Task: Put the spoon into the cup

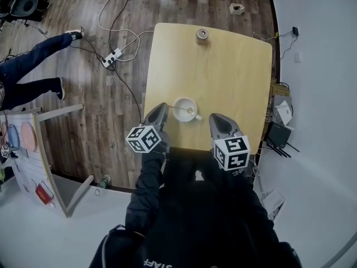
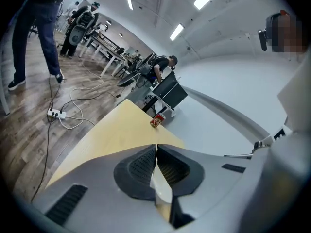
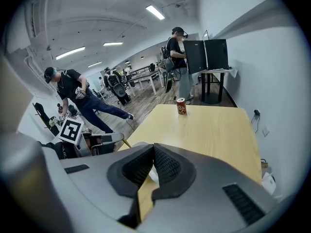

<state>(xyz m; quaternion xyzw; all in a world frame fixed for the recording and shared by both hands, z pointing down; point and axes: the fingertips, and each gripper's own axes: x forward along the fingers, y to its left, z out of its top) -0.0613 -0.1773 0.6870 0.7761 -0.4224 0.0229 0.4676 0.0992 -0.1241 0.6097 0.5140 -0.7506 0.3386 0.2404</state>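
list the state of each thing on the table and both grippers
cup: upright near the front edge of the table, spoon inside
spoon: in the cup, handle resting toward the left rim
can: upright at the table's far end
left gripper: shut, empty
right gripper: shut, empty

I see my left gripper (image 2: 156, 148) with jaws pressed together over the yellow table (image 2: 114, 132); a red can (image 2: 156, 122) stands at its far end.
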